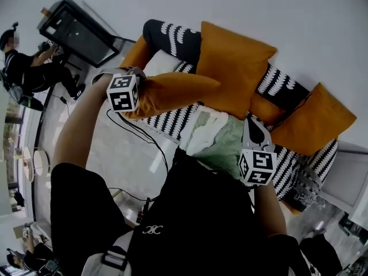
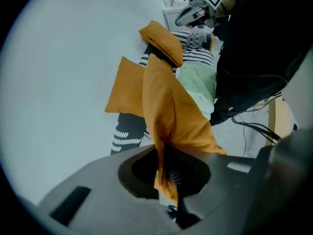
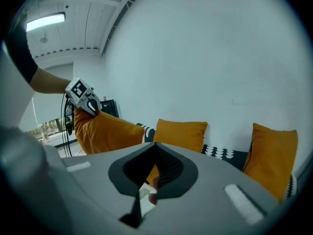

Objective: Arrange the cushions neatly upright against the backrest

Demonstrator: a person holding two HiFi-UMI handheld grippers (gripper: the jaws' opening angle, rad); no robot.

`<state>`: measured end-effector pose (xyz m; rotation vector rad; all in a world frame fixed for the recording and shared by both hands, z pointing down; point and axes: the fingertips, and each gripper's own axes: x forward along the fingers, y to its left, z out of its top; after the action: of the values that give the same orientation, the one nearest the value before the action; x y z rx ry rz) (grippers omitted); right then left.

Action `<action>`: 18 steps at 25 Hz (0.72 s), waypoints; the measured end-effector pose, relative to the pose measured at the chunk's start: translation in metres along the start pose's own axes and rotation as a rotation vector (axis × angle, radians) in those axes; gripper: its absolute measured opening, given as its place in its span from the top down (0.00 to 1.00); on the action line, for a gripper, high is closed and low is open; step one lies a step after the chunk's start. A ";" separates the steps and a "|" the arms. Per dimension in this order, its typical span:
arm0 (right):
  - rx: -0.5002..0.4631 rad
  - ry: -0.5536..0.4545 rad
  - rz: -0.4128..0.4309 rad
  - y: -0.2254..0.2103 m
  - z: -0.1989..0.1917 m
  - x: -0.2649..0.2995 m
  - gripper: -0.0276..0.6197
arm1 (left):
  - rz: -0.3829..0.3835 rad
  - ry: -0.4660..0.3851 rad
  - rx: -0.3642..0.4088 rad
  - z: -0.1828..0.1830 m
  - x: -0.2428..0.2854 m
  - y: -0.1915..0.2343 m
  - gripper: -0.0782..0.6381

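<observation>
My left gripper is shut on a corner of an orange cushion and holds it up over the left part of the black-and-white striped sofa. A second orange cushion leans upright against the backrest in the middle, and a third leans at the right end. More orange fabric shows at the sofa's left end. My right gripper hovers over the seat with its jaws together; I see nothing gripped in them.
A pale green and white cloth lies on the seat in front of me. A black screen stands left of the sofa, with a seated person beyond it. Cables trail over the floor. A white wall backs the sofa.
</observation>
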<state>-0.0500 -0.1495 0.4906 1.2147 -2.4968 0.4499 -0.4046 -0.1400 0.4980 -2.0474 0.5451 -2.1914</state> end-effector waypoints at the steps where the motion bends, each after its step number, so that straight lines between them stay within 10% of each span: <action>1: 0.018 -0.005 -0.011 0.005 0.004 0.009 0.94 | 0.001 -0.004 0.037 -0.008 0.003 0.008 0.85; 9: 0.072 -0.004 -0.172 0.070 0.030 0.084 0.94 | -0.062 -0.070 0.271 -0.069 0.091 0.083 0.86; 18: 0.114 0.057 -0.334 0.089 0.034 0.126 0.94 | -0.009 -0.140 0.298 -0.077 0.177 0.195 0.86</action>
<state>-0.1994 -0.1992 0.5006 1.6028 -2.1871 0.5337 -0.5303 -0.3615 0.6011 -2.0223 0.1814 -1.9720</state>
